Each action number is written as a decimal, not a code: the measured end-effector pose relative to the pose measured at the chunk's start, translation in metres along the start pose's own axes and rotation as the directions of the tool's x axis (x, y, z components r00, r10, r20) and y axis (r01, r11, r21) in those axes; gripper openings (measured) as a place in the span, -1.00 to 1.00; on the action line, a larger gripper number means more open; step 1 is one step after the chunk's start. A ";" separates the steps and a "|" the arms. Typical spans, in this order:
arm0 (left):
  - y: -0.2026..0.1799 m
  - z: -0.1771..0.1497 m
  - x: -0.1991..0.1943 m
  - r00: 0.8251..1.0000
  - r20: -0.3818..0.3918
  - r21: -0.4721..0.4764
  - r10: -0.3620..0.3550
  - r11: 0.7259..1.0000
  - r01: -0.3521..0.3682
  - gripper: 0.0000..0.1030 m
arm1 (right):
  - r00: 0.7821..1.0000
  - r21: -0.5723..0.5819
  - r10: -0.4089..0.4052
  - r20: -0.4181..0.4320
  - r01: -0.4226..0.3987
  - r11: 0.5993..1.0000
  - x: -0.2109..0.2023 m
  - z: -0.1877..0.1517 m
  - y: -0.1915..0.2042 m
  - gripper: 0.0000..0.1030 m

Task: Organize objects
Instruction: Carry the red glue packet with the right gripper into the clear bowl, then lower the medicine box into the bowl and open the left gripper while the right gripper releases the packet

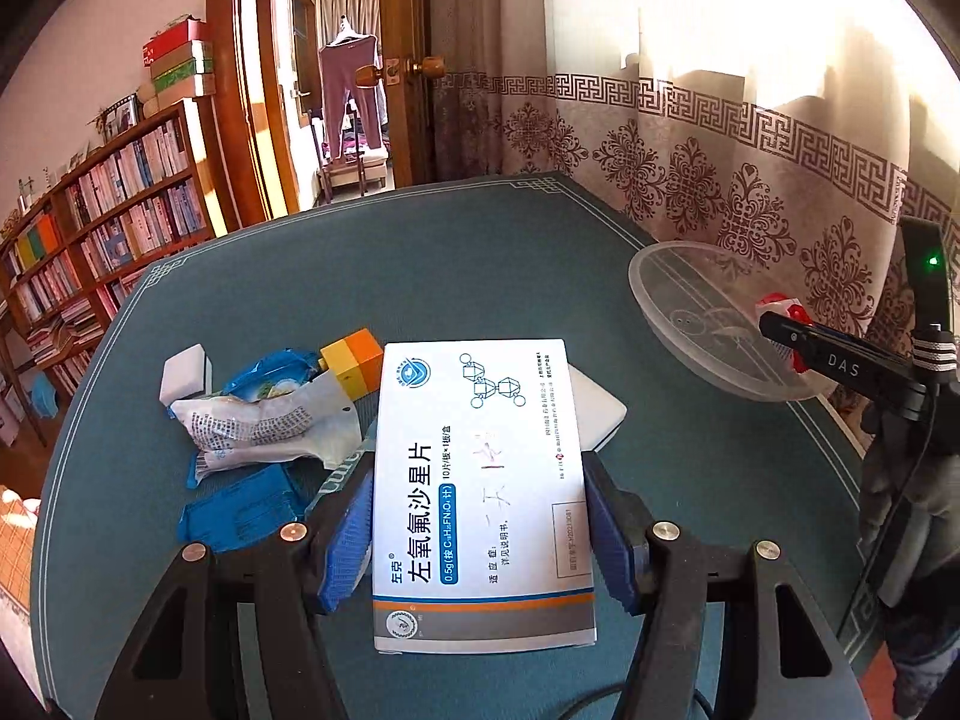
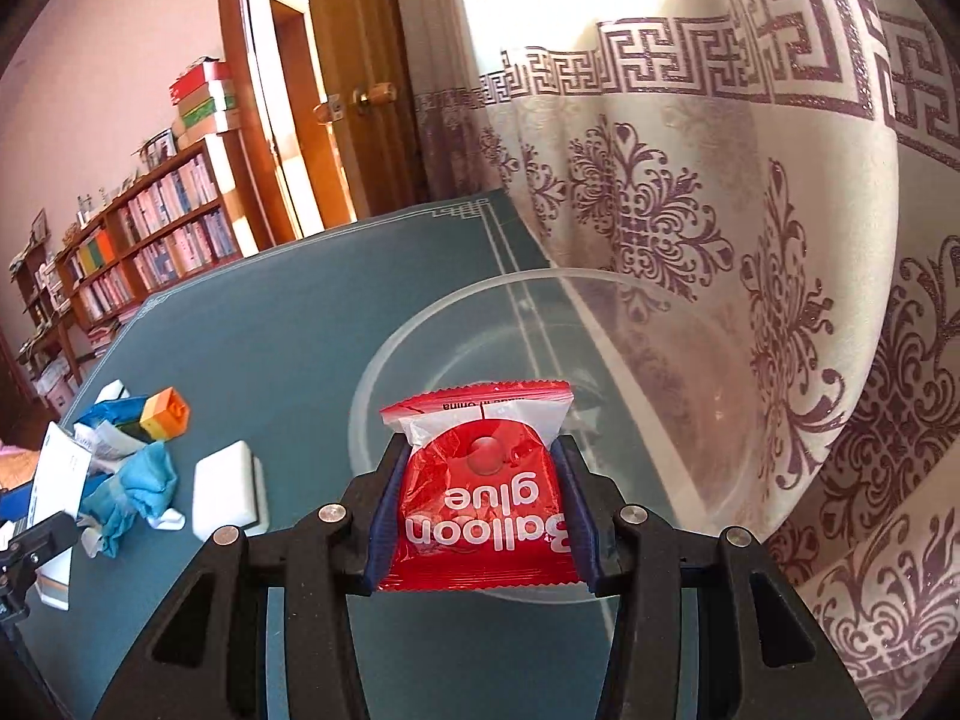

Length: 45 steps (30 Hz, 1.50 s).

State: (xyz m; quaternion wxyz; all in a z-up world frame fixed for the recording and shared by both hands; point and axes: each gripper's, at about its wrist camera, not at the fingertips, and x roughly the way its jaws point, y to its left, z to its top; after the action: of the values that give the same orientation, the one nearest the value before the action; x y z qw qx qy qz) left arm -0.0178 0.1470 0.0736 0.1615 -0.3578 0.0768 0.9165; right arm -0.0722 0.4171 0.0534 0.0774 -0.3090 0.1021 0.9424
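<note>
Two grips are full: my right gripper (image 2: 483,510) pinches the red Balloon glue packet (image 2: 480,492) just above the clear bowl (image 2: 750,480), its near rim directly below. My left gripper (image 1: 480,531) clamps the medicine box (image 1: 480,492), long axis pointing away, bowl (image 1: 678,300) ahead-right. Only the left view shows both grippers.

"左氧氟沙星片" is printed in large dark characters on the white medicine box (image 1: 480,492); "0.5g" in a blue band and "10片/板×1板/盒" are read beside it, and "适应症: 详见说明书" in small print. "DAS" is marked on the black gripper arm (image 1: 843,365) at right. "Balloon glue" is read upside down in white on the red packet (image 2: 483,504). Other print is too small to read.
</note>
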 end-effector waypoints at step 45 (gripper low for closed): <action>-0.138 0.118 0.119 0.936 -0.044 0.083 -0.350 0.932 0.353 0.59 | 0.978 0.060 -0.152 0.145 0.145 0.988 -0.008 -0.019 -0.022 -0.03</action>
State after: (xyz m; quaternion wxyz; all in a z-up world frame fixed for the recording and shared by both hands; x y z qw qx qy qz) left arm -0.1266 0.3353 0.0758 0.3376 -0.3711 0.0548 0.8633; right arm -0.0500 0.4327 0.0399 0.1626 -0.2425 0.0959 0.9516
